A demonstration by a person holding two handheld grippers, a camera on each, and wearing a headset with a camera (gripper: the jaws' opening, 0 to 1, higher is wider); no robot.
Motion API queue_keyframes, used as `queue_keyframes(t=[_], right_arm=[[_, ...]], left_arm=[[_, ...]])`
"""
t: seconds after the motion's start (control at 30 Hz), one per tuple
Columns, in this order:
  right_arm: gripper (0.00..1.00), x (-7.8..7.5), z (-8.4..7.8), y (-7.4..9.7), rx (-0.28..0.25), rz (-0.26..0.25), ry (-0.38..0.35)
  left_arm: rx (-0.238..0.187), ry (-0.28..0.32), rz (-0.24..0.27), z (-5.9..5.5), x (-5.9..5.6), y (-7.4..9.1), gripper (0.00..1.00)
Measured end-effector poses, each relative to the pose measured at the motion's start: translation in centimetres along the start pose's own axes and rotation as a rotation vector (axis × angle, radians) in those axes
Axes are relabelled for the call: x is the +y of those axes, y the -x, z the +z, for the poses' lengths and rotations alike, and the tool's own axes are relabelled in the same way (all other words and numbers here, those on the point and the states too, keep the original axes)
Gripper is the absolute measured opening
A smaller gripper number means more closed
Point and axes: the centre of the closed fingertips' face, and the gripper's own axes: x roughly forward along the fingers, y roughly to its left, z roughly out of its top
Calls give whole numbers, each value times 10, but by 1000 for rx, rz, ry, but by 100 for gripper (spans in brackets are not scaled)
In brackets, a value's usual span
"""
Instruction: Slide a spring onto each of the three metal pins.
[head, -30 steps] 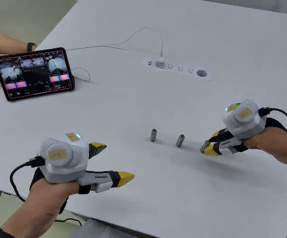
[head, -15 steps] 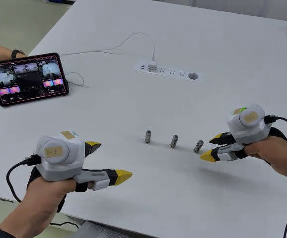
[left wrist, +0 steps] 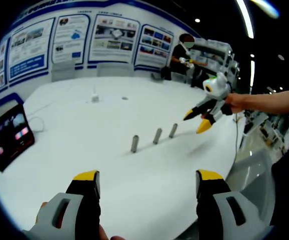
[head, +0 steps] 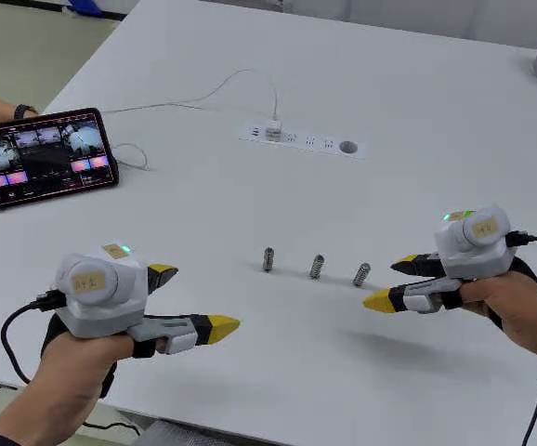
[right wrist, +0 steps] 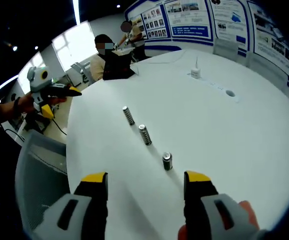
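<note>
A: Head view?
B: Three pins (head: pixel 317 266) stand upright in a row mid-table (head: pixel 250 111), between the grippers. A spring (head: pixel 268 261) looks seated on each. Left gripper (head: pixel 194 299): jaws wide, empty, well apart from the row. Right gripper (head: pixel 386 283): jaws wide, empty, just beside the end pin. Tablet (head: pixel 44 156) and power strip (head: pixel 301 141) lie farther back.
A: Handling?
B: My guess is the springs are light, squashy and prone to rolling, so pinch them gently mid-coil. The pins look thin and stiff and may tip if knocked.
A: Left gripper view?
B: Own jaws wide, nothing between them. The row runs side-on ahead, with the right gripper hanging past its far end. Coils are blurred here; the head view gives them sharper.
A: Right gripper view?
B: Jaws wide, nearest pin just ahead between them, apart from both. Coils are clearest here on the two farther pins. The nearest is seen from above, so I can't tell its coil. Left gripper is far off.
</note>
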Motion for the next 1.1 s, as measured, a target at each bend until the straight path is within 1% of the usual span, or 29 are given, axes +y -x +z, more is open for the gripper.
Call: queue_keyframes(t=[0.17,0.33,0.4,0.53,0.63,0.67,0.83,0.93,1.03,1.1], right_arm=[[67,6,4,6,-45,-7,-32],[72,6,7,12,-102,-32,-78],[73,8,8,15,-123,-36,-96],[74,17,4,19,-138,-40,-118],[75,17,1,21,-151,-50,-134],[75,21,-1,23,-158,-54,-143],[77,23,-8,30,-183,-75,-175],[79,27,-13,31,-190,-84,-185],[79,31,-16,33,-201,-90,-204],[79,32,-19,34,-205,-96,-216]], left_arm=[[-9,1,-4,6,0,1,81],[-13,4,-5,12,1,0,84],[-14,2,-4,15,4,-2,85],[-7,1,-7,16,3,-2,89],[-14,1,-21,18,2,-2,87],[-15,4,-22,18,2,-3,87],[-10,7,-37,19,2,-6,89],[-1,2,-43,17,3,-7,90],[3,2,-42,16,3,-8,90],[16,2,-18,14,8,-9,90]])
